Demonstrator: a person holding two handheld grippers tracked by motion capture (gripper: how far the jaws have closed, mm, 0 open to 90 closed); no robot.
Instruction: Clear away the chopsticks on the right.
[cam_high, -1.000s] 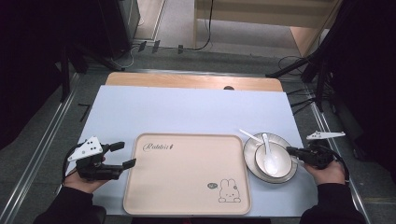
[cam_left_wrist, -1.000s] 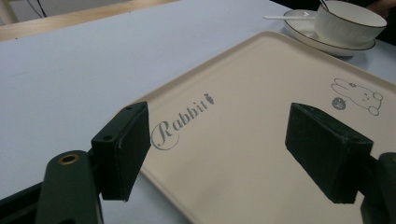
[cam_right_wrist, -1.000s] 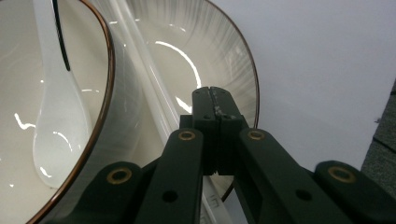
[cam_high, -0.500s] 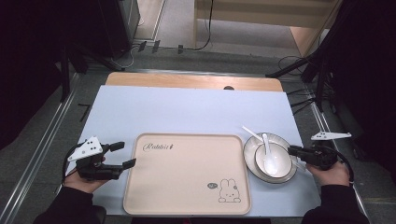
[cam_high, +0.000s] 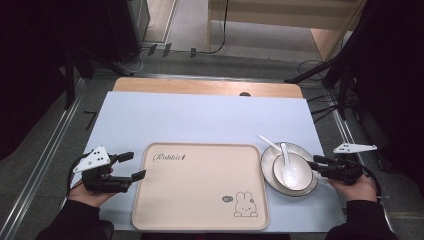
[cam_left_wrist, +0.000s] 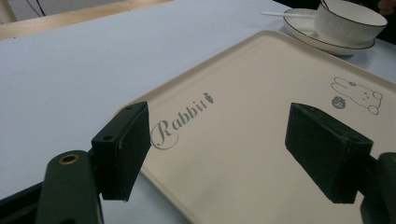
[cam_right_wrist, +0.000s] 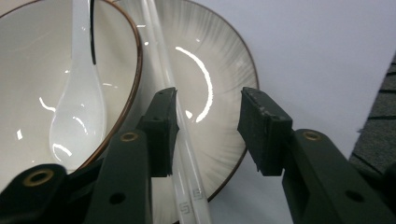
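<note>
The right gripper (cam_right_wrist: 208, 133), jaws just parted, hovers over the round white ribbed plate (cam_right_wrist: 219, 88) (gripping nothing); white chopsticks (cam_right_wrist: 184, 154) pass beside one finger (cam_right_wrist: 161, 130).

The left gripper (cam_left_wrist: 224, 149) gapes wide above the beige rabbit-print plastic tray (cam_left_wrist: 252, 116).

We hold our left gripper (cam_high: 131, 165) low at the near left, cupped from beneath in our left hand (cam_high: 91, 187), its body lying level and its two black jaws pointing to the right. Those jaws stand wide apart with nothing pressed between the pads (cam_left_wrist: 123, 149). Our right hand (cam_high: 356, 186) rests at the near right with the right gripper (cam_high: 313, 163) pointing left, also held low and level. Its jaws have just been opening and now stand partly apart, the pads (cam_right_wrist: 161, 130) pressing on nothing. Both dark sleeves enter from the bottom edge, and both forearms run straight forward.
</note>
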